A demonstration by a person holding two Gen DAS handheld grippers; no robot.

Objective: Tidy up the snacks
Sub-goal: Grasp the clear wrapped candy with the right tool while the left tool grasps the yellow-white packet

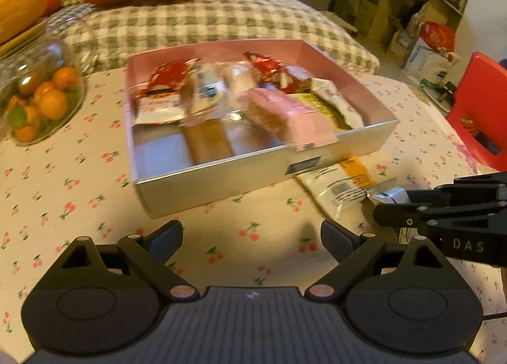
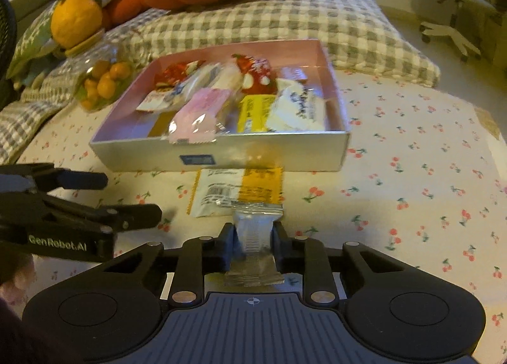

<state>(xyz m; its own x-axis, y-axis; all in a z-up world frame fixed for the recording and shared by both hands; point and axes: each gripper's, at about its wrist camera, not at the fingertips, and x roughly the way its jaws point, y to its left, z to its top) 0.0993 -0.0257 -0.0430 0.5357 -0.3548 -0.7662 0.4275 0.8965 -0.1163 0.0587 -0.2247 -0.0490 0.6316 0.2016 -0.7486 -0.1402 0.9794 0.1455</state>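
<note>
Nearest in the right wrist view, the right gripper [image 2: 253,248] is clenched on the crimped silver end of a white-and-yellow snack packet [image 2: 237,194]. The rest of that packet lies flat on the cherry-print tablecloth [image 2: 412,174], its far end just beside the near wall of the snack box [image 2: 221,155]. It appears to be the only snack on the table outside the box.

The left gripper [image 1: 252,239] hangs released over bare cloth in front of the box's near-left corner, its fingers spread wide and holding nothing.

Farther on, the shallow box with its pink inside already holds most of the snacks: a pink wafer pack [image 2: 202,113] tilted against the near wall with one end poking over the rim, a yellow bar [image 2: 253,112] and a white pouch [image 2: 298,107] toward the right side, and red-and-white wrappers [image 2: 253,74] along the far wall. They lie overlapping rather than in rows.

A clear bag of small oranges [image 1: 41,101] sits at the table's left edge, and a checked cushion [image 1: 202,22] lies beyond the far edge.

By my reading the task is well advanced: one packet is left to lift in, and the jumbled ones may want straightening.
</note>
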